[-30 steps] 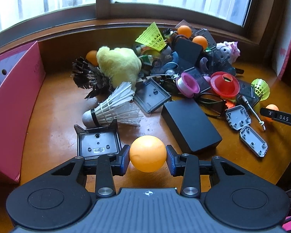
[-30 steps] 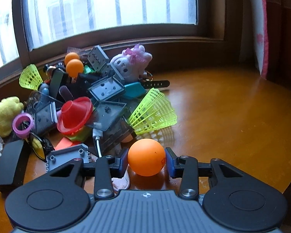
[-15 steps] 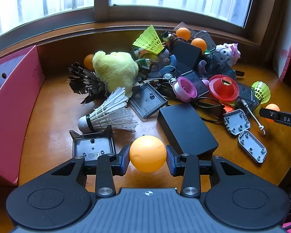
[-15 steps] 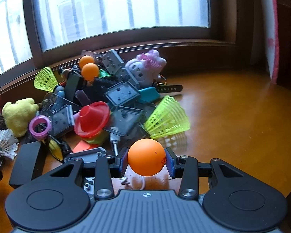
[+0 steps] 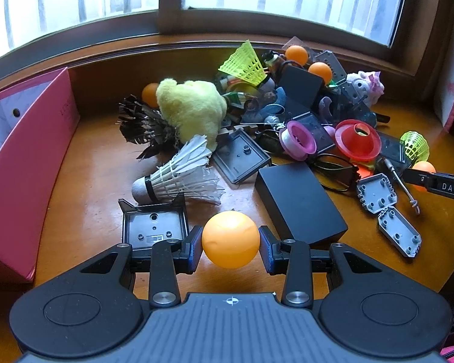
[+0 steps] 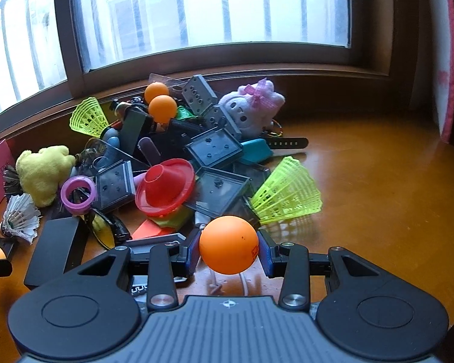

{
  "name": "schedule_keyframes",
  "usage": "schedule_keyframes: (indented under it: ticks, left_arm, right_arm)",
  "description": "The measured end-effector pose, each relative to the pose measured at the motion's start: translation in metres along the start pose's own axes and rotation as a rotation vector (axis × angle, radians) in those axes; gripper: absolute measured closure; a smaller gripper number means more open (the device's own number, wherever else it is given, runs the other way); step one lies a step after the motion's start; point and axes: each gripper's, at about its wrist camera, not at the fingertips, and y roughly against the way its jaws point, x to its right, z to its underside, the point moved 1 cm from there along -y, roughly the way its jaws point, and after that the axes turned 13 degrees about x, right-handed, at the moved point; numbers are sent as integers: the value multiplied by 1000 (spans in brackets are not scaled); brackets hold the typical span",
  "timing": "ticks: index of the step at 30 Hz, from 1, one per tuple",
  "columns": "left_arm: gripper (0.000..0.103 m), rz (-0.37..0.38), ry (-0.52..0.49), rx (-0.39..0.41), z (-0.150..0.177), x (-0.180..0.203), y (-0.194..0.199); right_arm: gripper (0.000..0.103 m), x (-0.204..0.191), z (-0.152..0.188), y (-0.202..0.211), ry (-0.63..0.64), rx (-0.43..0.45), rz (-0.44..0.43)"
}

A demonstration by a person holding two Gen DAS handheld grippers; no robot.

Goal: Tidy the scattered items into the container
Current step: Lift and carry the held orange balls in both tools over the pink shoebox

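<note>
An orange ping-pong ball [image 5: 230, 239] is pinched by the left gripper [image 5: 230, 243] above a glossy wooden sill [image 5: 84, 199]; a second ball [image 6: 228, 244] is clamped in the right gripper [image 6: 228, 248]. A pink box [image 5: 21, 163], probably the container, stands at nine o'clock. The clutter pile [image 5: 287, 121] is heaped below a barred window [image 6: 196, 15].

"das" on right gripper [image 5: 420, 174] finger

1. Glossy varnished wooden table [image 5: 84, 181].
2. Smooth matt plastic orange ball [image 5: 230, 240].
3. Fluffy cloth yellow plush toy [image 5: 193, 107].
4. Matt black box [image 5: 299, 202].
5. Shiny red plastic funnel [image 6: 166, 186].
6. Pink card container [image 5: 24, 163].
</note>
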Motion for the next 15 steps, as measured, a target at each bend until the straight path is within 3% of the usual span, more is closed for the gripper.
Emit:
schedule_keyframes:
  ticks: [15]
  left_arm:
    - [63, -42, 16, 16, -10, -3, -1]
  right_arm:
    - [61, -23, -14, -11, 68, 1, -102]
